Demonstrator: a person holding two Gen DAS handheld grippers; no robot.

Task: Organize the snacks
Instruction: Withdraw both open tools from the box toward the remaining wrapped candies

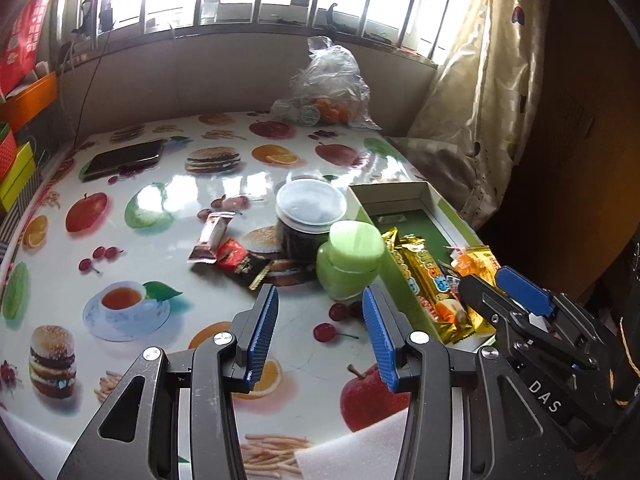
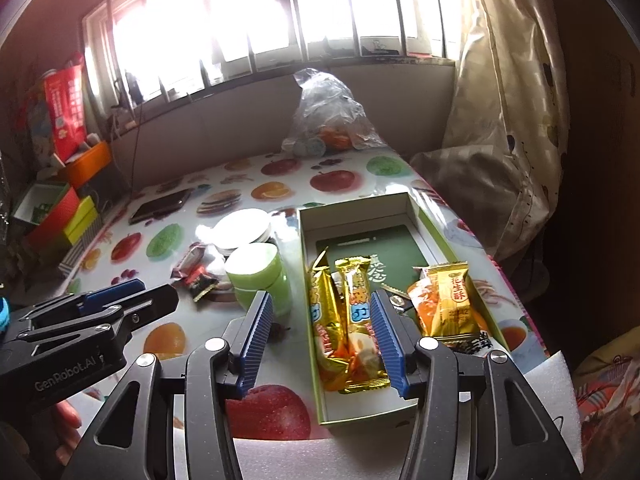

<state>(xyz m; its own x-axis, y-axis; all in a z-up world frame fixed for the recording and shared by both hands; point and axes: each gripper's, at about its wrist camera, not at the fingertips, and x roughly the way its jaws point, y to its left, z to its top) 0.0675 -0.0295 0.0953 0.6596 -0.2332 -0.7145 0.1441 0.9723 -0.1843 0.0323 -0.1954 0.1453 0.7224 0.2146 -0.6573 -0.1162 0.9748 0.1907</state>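
An open green-and-white box (image 2: 404,210) lies on the table's right side and holds two gold snack bars (image 2: 344,320) and an orange peanut-crisp packet (image 2: 450,300). Loose on the table are a silver-brown snack bar (image 1: 212,236) and a red-black packet (image 1: 240,260), beside a green jar (image 1: 348,260) and a dark jar with a clear lid (image 1: 310,208). My left gripper (image 1: 320,330) is open and empty, just short of the green jar. My right gripper (image 2: 322,336) is open and empty above the box's near end, over the gold bars. The box also shows in the left wrist view (image 1: 396,196).
A phone (image 1: 122,158) lies at the table's far left. A plastic bag with oranges (image 1: 326,88) sits at the far edge below the window. Coloured boxes (image 2: 68,216) stack at the left. A curtain (image 2: 504,120) hangs at the right. White foam (image 2: 320,456) pads the near edge.
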